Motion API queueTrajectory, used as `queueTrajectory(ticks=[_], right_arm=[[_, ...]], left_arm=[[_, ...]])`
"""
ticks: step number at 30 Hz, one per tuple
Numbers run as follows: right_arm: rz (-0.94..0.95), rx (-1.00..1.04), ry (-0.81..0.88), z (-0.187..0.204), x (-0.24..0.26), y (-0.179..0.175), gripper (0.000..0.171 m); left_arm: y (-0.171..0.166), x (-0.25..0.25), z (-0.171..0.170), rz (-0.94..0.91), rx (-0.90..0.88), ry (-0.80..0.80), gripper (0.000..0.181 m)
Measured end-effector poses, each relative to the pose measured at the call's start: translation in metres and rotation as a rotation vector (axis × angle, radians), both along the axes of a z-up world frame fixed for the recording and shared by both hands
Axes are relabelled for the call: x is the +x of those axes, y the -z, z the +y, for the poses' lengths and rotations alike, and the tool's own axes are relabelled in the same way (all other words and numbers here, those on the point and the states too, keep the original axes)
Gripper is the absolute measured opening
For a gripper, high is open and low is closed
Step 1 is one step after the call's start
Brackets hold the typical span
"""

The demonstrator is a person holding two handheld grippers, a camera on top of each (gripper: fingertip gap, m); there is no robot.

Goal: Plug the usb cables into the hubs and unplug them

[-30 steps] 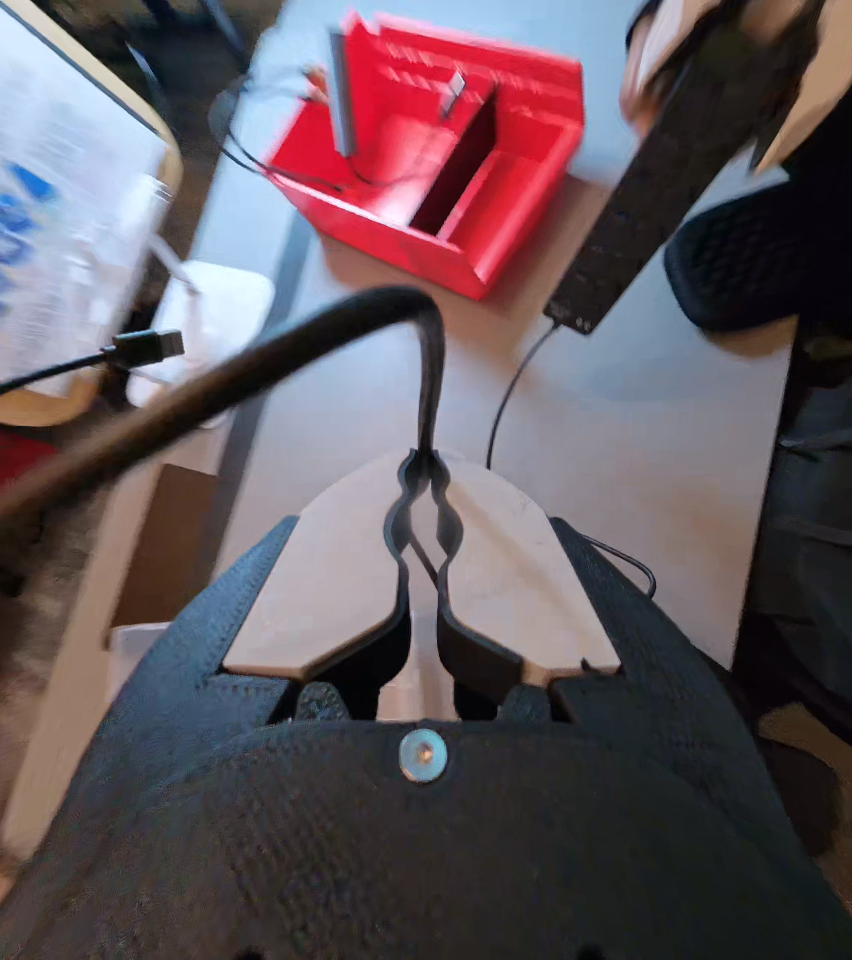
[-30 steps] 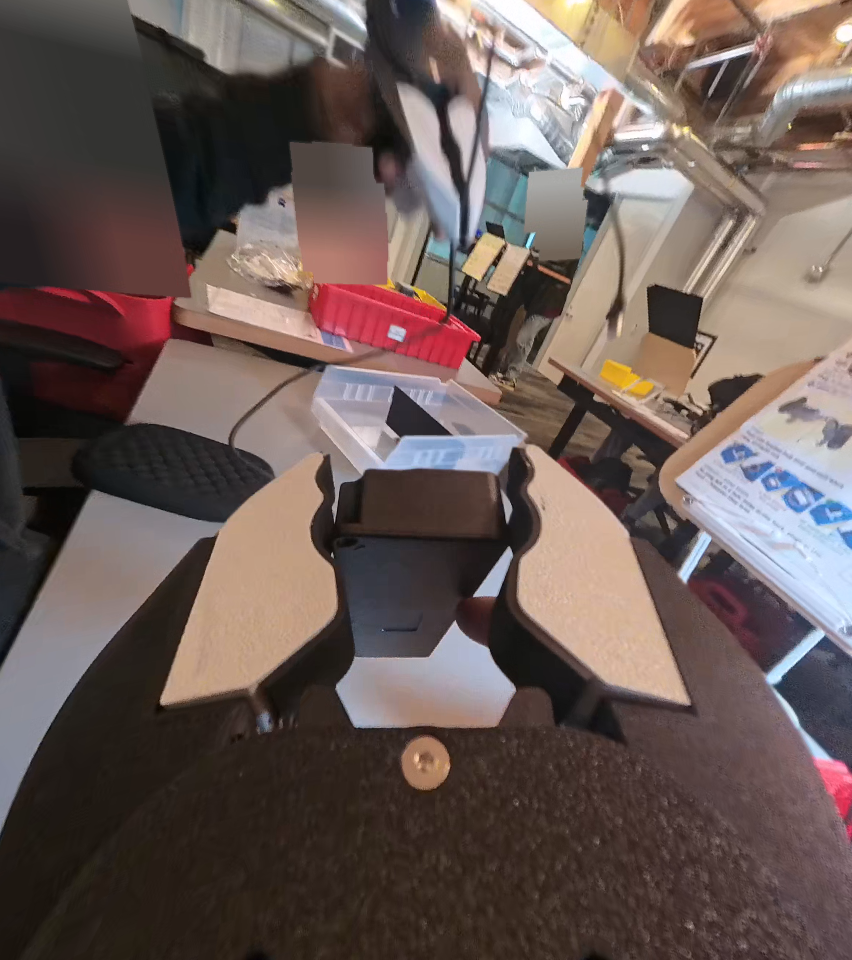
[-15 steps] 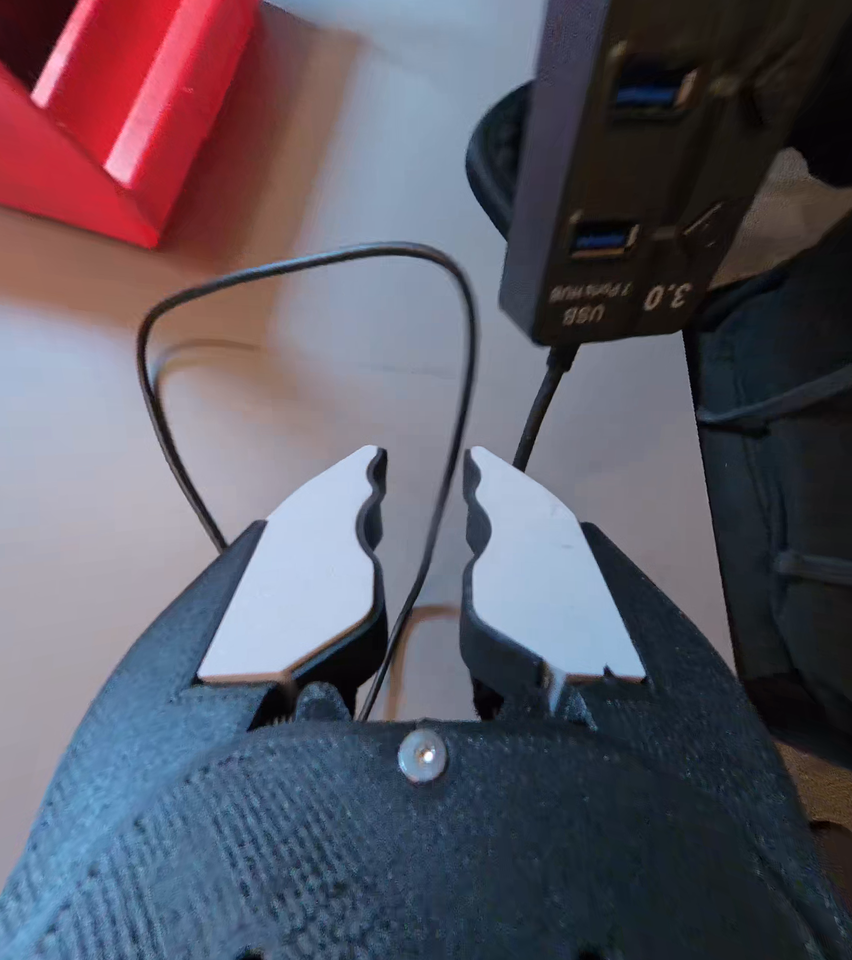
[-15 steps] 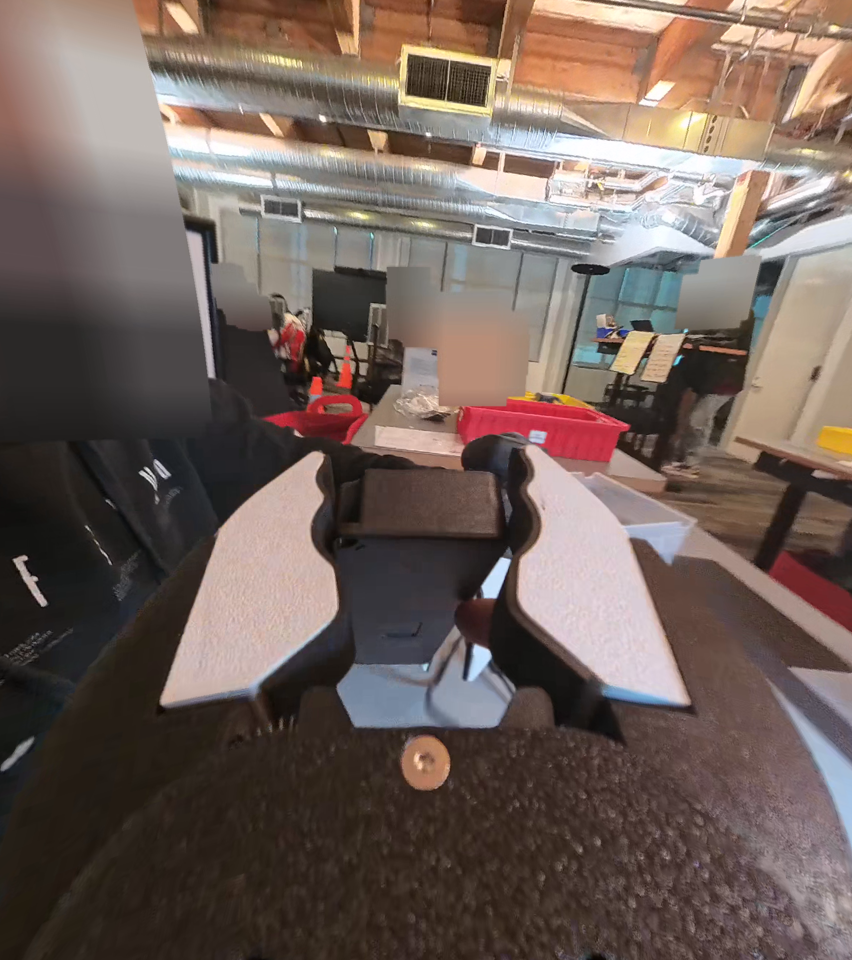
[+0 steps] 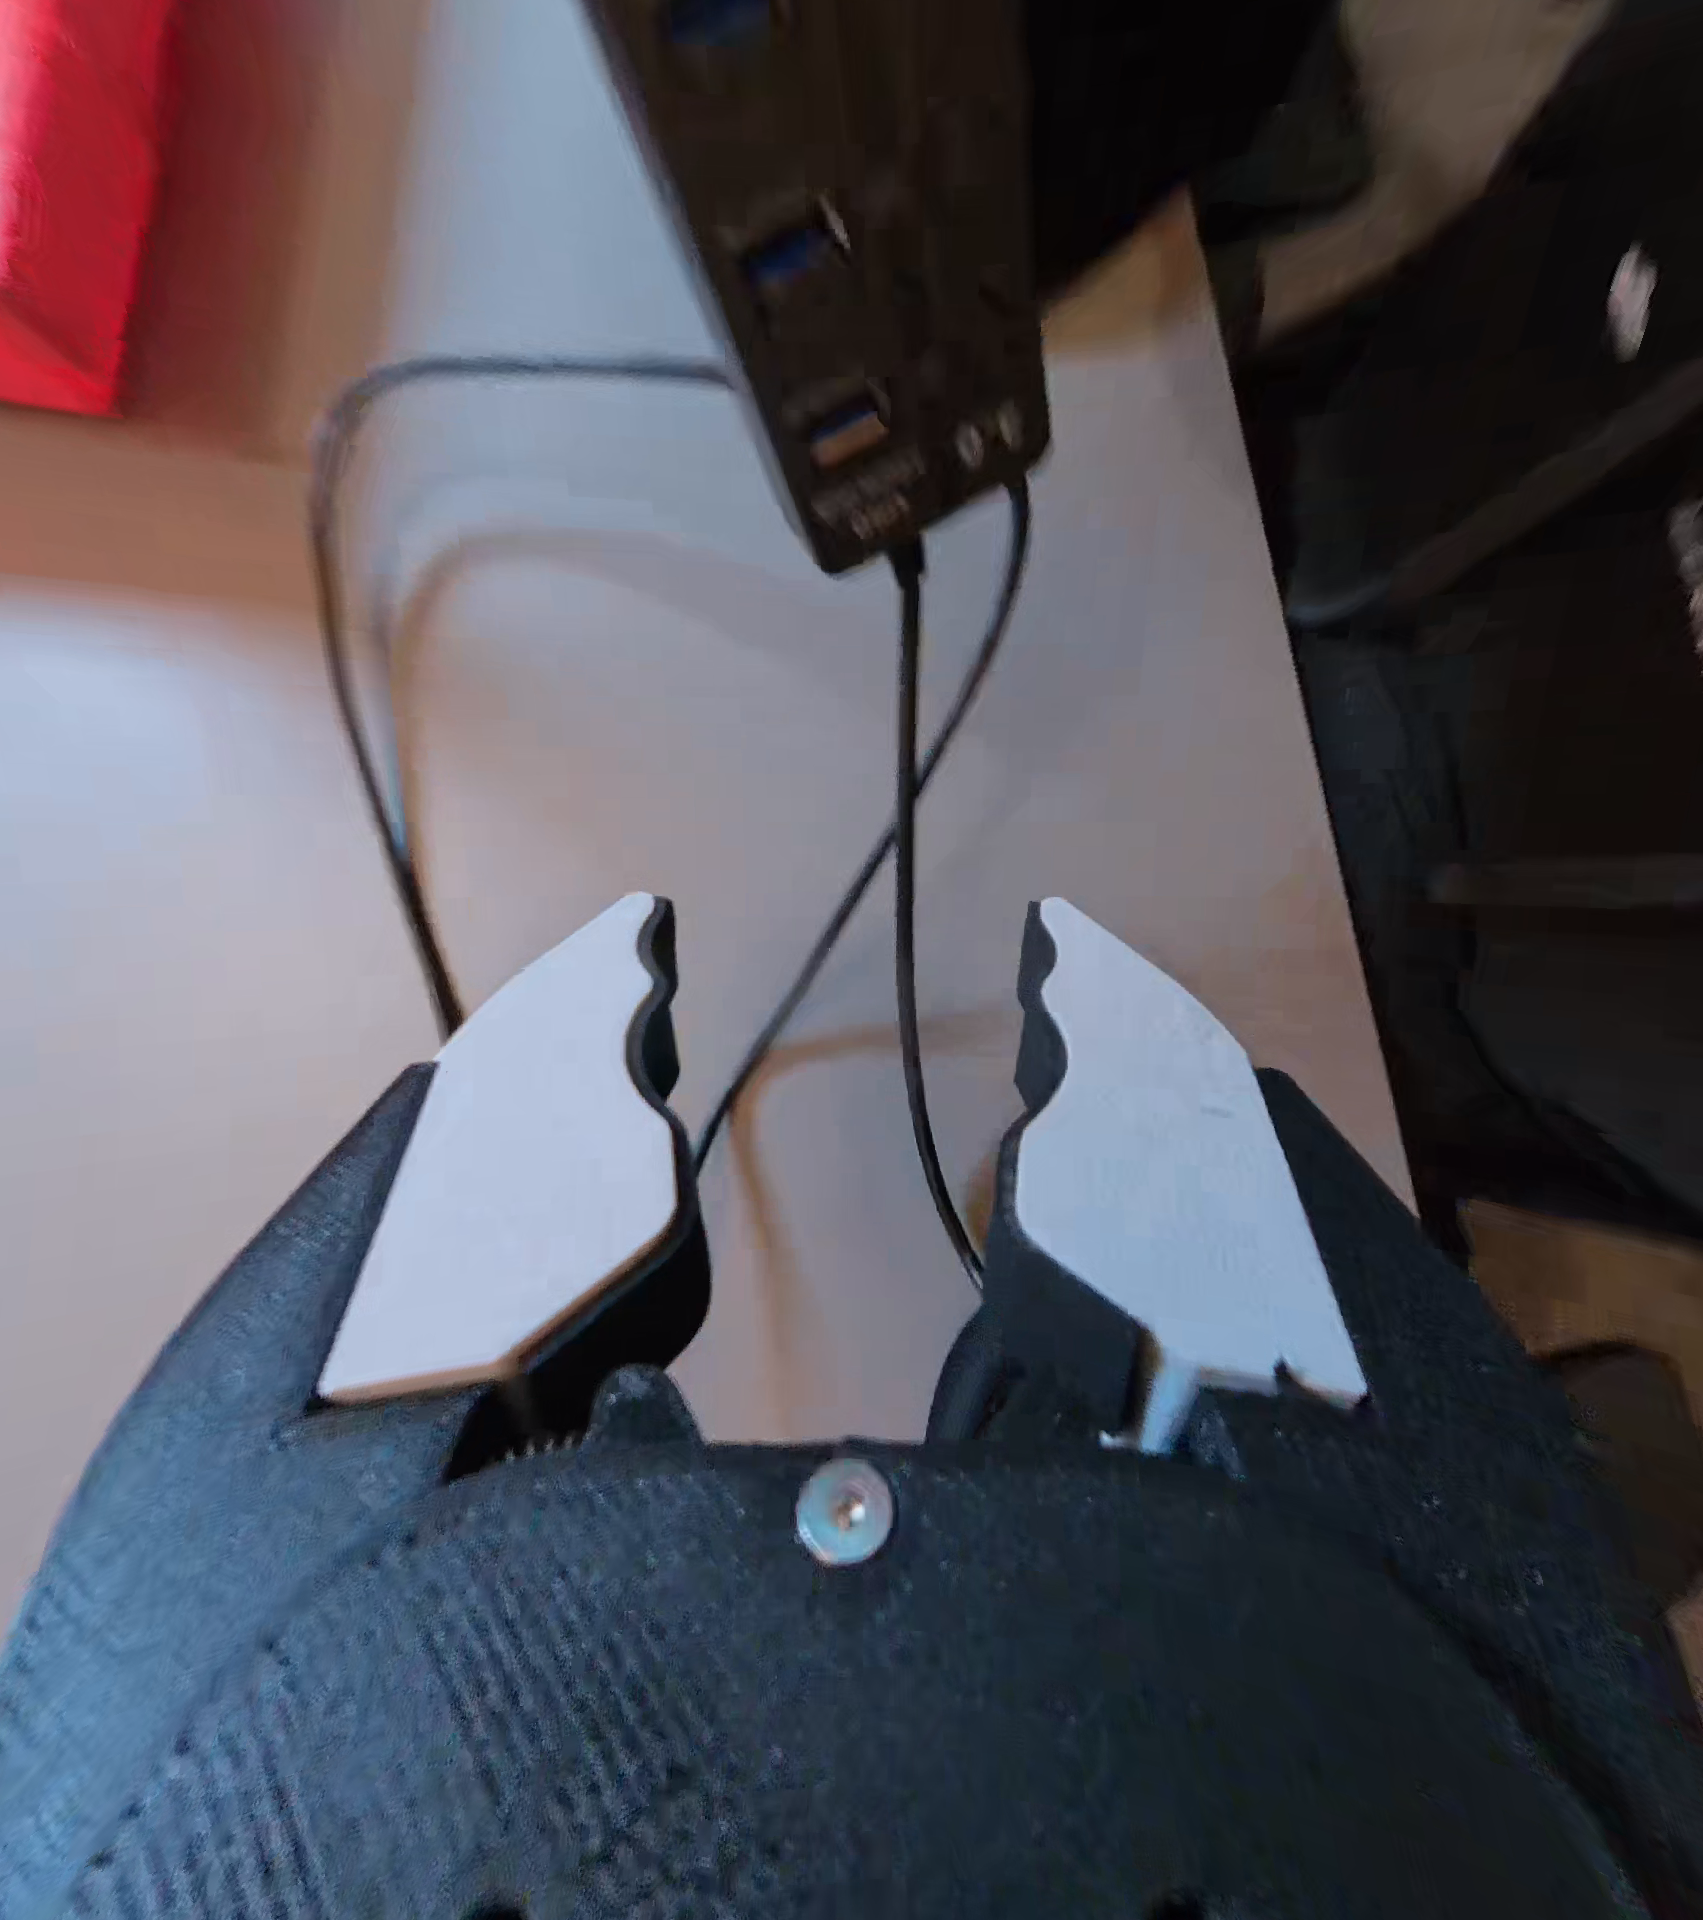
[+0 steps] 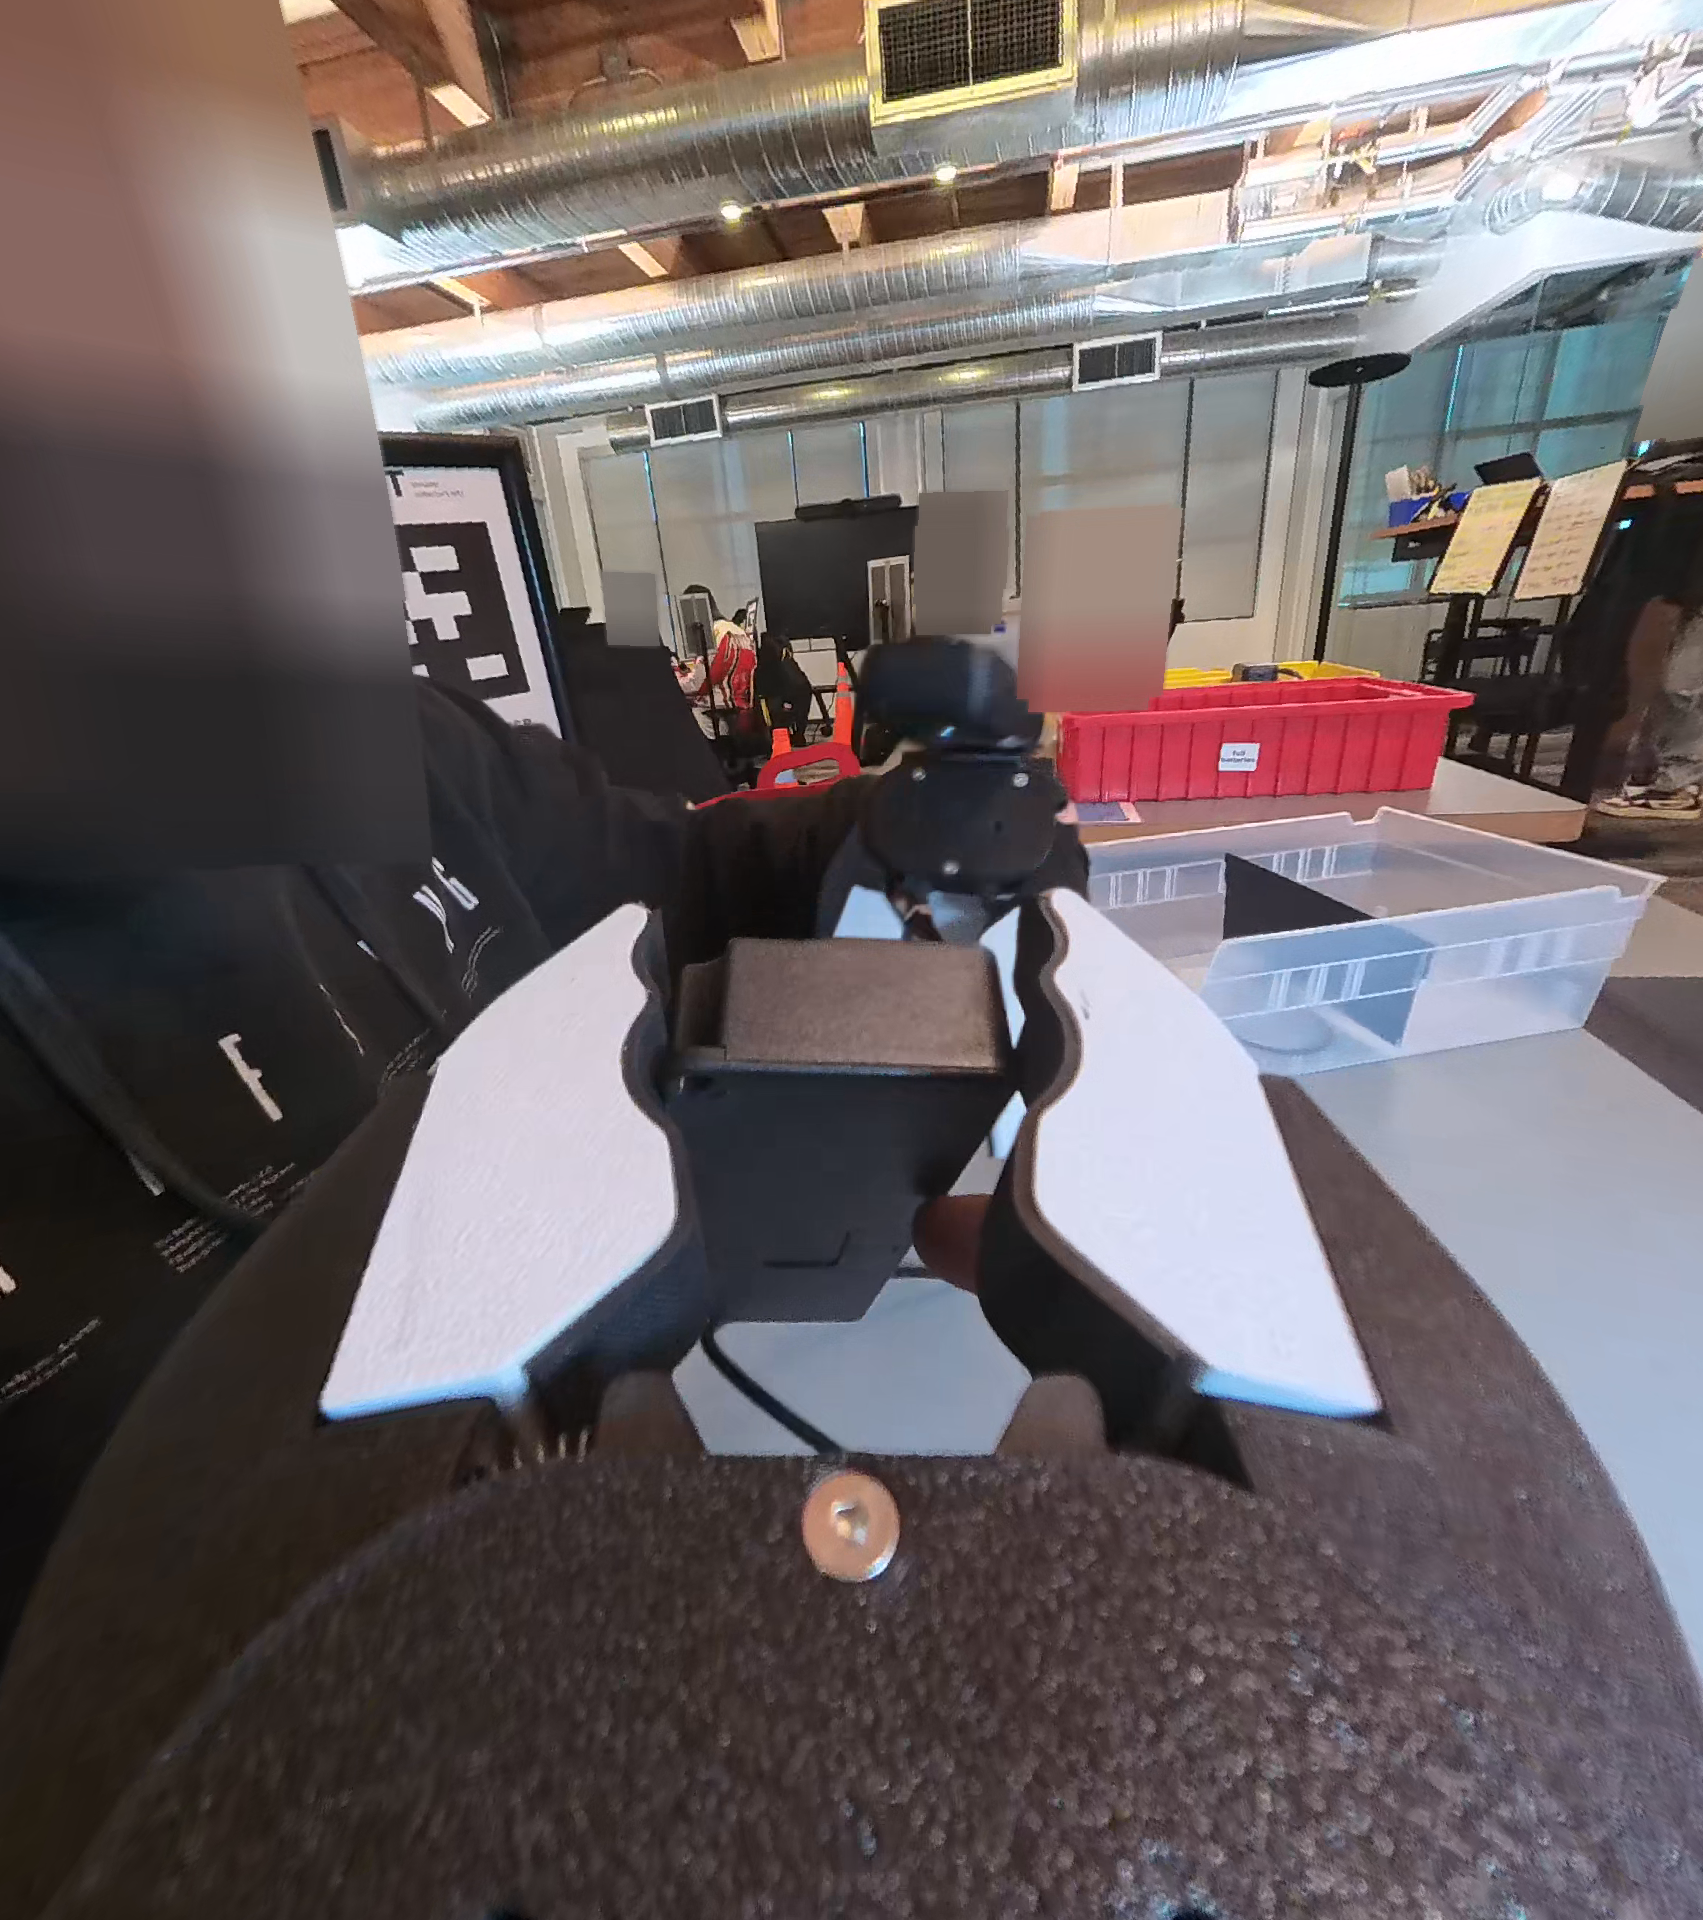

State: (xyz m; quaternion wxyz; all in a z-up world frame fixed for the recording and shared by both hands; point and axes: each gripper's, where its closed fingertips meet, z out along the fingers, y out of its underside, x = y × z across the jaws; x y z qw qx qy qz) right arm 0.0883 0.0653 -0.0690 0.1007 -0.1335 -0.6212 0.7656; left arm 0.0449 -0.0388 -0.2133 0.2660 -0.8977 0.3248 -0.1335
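Right gripper [image 6: 842, 940] clamps the black USB hub [image 6: 826, 1122] aloft over the grey table [image 5: 151, 831]; the left gripper [image 5: 852, 920] gapes empty beneath it, 2 thin cables [image 5: 904, 831] crossing between its fingers. Judged mid-cycle: next, find a plug and align it with a blue port [image 5: 847, 421].

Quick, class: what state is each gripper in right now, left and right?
Left gripper: open, holding nothing; thin black cables run loose between its fingers.
Right gripper: shut on the black USB hub.
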Motion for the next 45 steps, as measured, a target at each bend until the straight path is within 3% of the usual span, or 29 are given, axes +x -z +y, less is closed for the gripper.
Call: queueTrajectory(ticks=[5, 7, 9, 10, 13, 18, 21, 26, 31, 38, 45], right_arm=[[-0.002, -0.02, -0.007, 0.007, 0.004, -0.002, 0.065], [0.006, -0.038, -0.001, 0.014, 0.006, -0.005, 0.065], [0.017, -0.062, 0.01, 0.022, 0.009, -0.009, 0.065], [0.024, -0.068, 0.026, 0.027, 0.008, -0.011, 0.065], [0.048, -0.101, 0.079, 0.046, 0.01, -0.017, 0.065], [0.09, -0.257, 0.238, 0.095, 0.01, -0.033, 0.064], [0.059, -0.295, 0.244, 0.1, 0.005, -0.027, 0.065], [-0.023, -0.147, 0.233, 0.073, -0.014, 0.005, 0.065], [-0.09, 0.126, 0.229, 0.019, -0.037, 0.056, 0.065], [-0.136, 0.373, 0.197, -0.053, -0.051, 0.106, 0.064], [-0.132, 0.362, 0.161, -0.076, -0.045, 0.104, 0.075]], left_arm=[[0.059, 0.023, -0.005, 0.113, -0.16, 0.123, 0.067], [0.065, 0.03, 0.004, 0.1, -0.13, 0.129, 0.048], [0.071, 0.014, 0.018, 0.227, -0.085, 0.079, 0.011], [0.069, 0.01, 0.02, 0.254, -0.071, 0.082, 0.002], [0.042, -0.004, 0.03, 0.264, 0.023, 0.017, 0.0], [-0.05, -0.033, 0.049, 0.145, 0.371, -0.177, 0.0], [-0.096, -0.043, 0.055, 0.042, 0.586, -0.269, 0.0], [-0.149, -0.06, 0.06, -0.249, 0.842, -0.41, 0.0], [-0.169, -0.078, 0.068, -0.485, 0.903, -0.49, 0.0], [-0.174, -0.079, 0.084, -0.584, 0.882, -0.511, 0.0], [-0.153, -0.067, 0.098, -0.677, 0.825, -0.493, 0.0]])
